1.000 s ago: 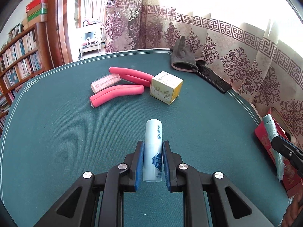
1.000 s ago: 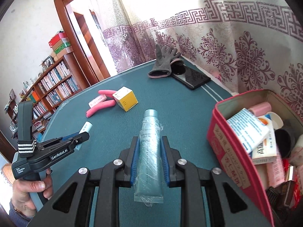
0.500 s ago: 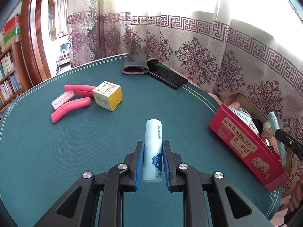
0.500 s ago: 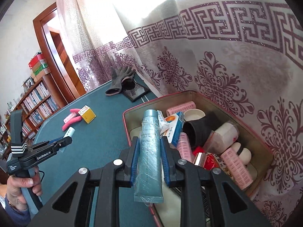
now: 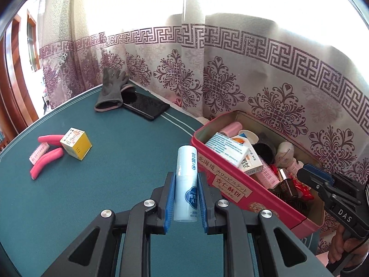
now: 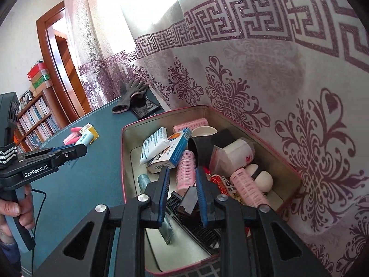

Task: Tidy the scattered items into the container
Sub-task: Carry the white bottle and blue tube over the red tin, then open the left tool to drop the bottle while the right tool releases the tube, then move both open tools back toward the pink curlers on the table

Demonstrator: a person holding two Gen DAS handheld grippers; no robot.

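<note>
Red tin (image 5: 272, 205) crammed with rollers (image 6: 185, 170) sits under empty, parted right fingers (image 6: 162, 196); left fingers (image 5: 170, 200) grip bottle (image 5: 186, 184).

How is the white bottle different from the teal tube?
The bottle is white and clamped in the left gripper over the table; the tube is teal and lies loose in the tin. The bottle looks round; the tube ends flat. Both are slim.

Both grippers are black plastic with blue ribbed pads and silver screws. The left gripper (image 6: 69, 153) reads "GenRobot.AI" and trails a thin cable; the right gripper (image 5: 309, 176) reads "DAS".
</note>
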